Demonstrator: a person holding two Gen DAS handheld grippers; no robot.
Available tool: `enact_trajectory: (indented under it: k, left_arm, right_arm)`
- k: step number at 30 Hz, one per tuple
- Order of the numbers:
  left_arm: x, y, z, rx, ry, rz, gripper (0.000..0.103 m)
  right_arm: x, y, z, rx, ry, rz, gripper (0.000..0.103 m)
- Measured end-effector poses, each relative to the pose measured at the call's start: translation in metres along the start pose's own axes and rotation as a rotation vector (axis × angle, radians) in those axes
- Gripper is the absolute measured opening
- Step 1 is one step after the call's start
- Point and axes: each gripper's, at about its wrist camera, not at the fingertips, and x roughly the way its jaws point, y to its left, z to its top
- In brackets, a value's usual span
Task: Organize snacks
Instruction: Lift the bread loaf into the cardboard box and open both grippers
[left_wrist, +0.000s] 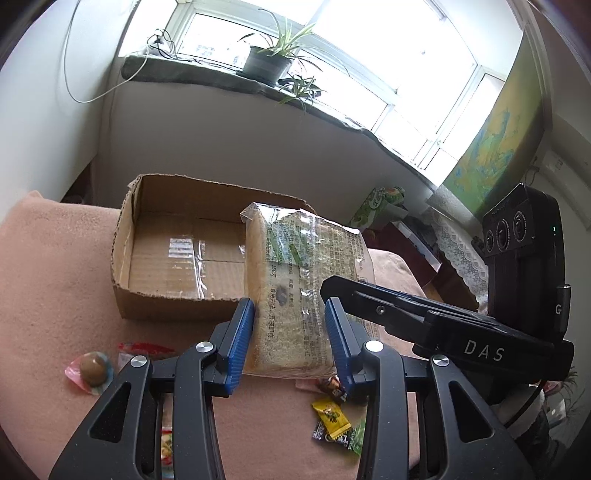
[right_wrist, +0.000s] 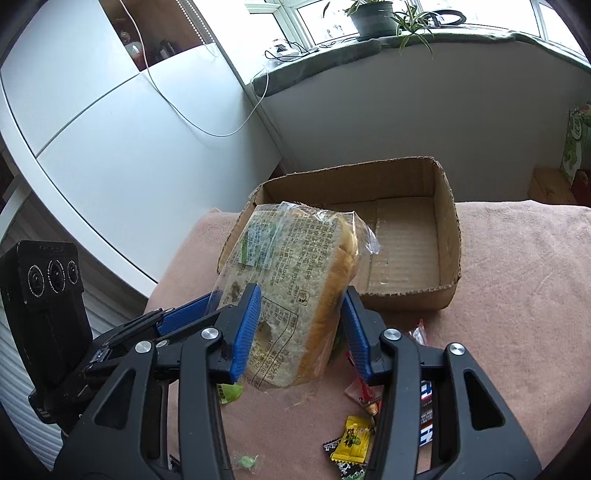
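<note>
- You work over a pink blanket-covered surface (right_wrist: 517, 295).
- An open cardboard box (left_wrist: 125, 236) sits toward its far edge.
- Small wrapped candies lie scattered near the front: a yellow sachet (right_wrist: 352, 441), a round jelly cup (left_wrist: 92, 367).

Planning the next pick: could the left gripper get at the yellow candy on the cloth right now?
Probably not yet. The left gripper is shut on the bagged bread, shared with the right gripper. The yellow candy lies uncovered on the pink cloth below; bread goes into the cardboard box first.
</note>
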Motion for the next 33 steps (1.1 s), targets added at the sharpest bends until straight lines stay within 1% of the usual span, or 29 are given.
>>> enact_trajectory:
  k: [6,10,15,21,26,30,31,33]
  left_arm:
    - [0.015,0.004,0.023,0.004,0.002,-0.001,0.037]
    - [0.025,0.013,0.033,-0.018,-0.002,0.005,0.037]
    - [0.037,0.025,0.043,-0.047,-0.003,0.021,0.037]
    - [0.048,0.035,0.048,-0.046,0.015,0.049,0.037]
    - [0.055,0.043,0.050,-0.059,0.028,0.061,0.037]
    - [0.057,0.043,0.052,-0.046,0.029,0.092,0.037]
    - [0.056,0.043,0.053,-0.047,0.029,0.091,0.037]
    - [0.053,0.043,0.053,-0.050,0.024,0.086,0.037]
  right_arm:
    - [0.010,-0.011,0.026,-0.010,-0.009,-0.002,0.047]
    - [0.021,-0.014,0.042,-0.009,-0.005,0.002,0.047]
    - [0.035,-0.018,0.055,-0.012,0.013,0.014,0.047]
    - [0.050,-0.021,0.056,-0.026,0.039,0.031,0.047]
    - [0.064,-0.025,0.059,-0.011,0.056,0.028,0.047]
    - [0.067,-0.024,0.058,-0.024,0.051,0.002,0.048]
    - [0.068,-0.022,0.059,-0.033,0.051,-0.009,0.050]
    - [0.068,-0.019,0.058,-0.053,0.050,-0.027,0.050]
